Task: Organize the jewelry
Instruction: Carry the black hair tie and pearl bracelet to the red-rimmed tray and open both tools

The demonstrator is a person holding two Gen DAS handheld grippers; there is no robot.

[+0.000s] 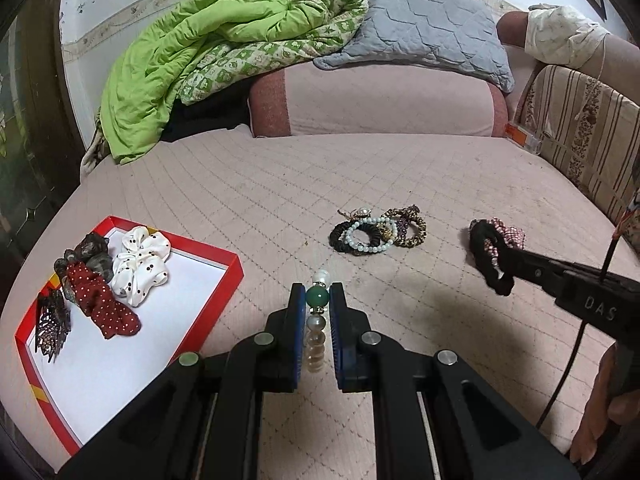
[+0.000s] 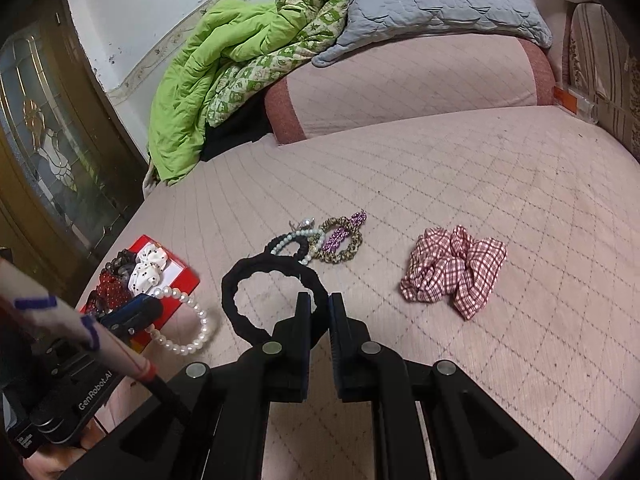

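Both tongs loaded above bed; red tray lies left of both.

Left tongs (image 1: 316, 300) clenched on pearl bracelet (image 1: 316, 336), strand along the jaws, nearer red tray (image 1: 236, 268). Right tongs (image 2: 320, 306) grip black hair tie (image 2: 272, 292). Farther: bracelet pile (image 1: 376, 230), plaid scrunchie (image 2: 452, 276). Tray's near corner cut off.

The red tray (image 2: 188, 276) sits half hidden behind the left gripper (image 2: 136, 312).

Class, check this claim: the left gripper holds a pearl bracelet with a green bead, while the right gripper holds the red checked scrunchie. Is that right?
Not quite. The right gripper holds the black hair tie; the red checked scrunchie lies loose on the bed, as the right wrist view shows. The left gripper does hold the pearl bracelet with a green bead.
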